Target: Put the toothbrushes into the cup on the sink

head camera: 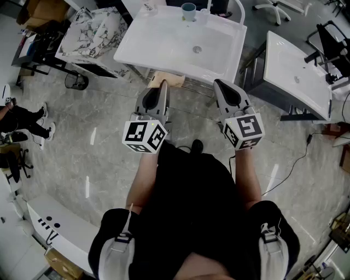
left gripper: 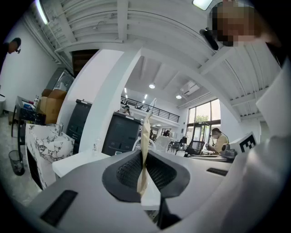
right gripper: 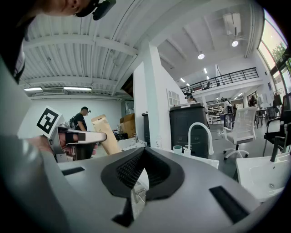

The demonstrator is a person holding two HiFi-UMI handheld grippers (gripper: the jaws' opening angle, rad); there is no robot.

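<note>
Before the white ceramic sink [head camera: 164,52], well short of the teal cup [head camera: 188,11] at its back edge, we list: left gripper [head camera: 163,83] clenched on a flat tan paper packet [left gripper: 145,136], seemingly a toothbrush's; right gripper [head camera: 217,82] closed, empty; carry step, next a forward reach to the cup.

From where I stand, no words, brand names or numbers can be read. The only sign-like marks are black-and-white coded squares on the white marker cubes of the left gripper [head camera: 162,83] and the right gripper [head camera: 219,83]. They are patterns, not letters. Any print on the beige flat packet [right gripper: 105,134] in the left gripper's jaws is too small to tell.
</note>
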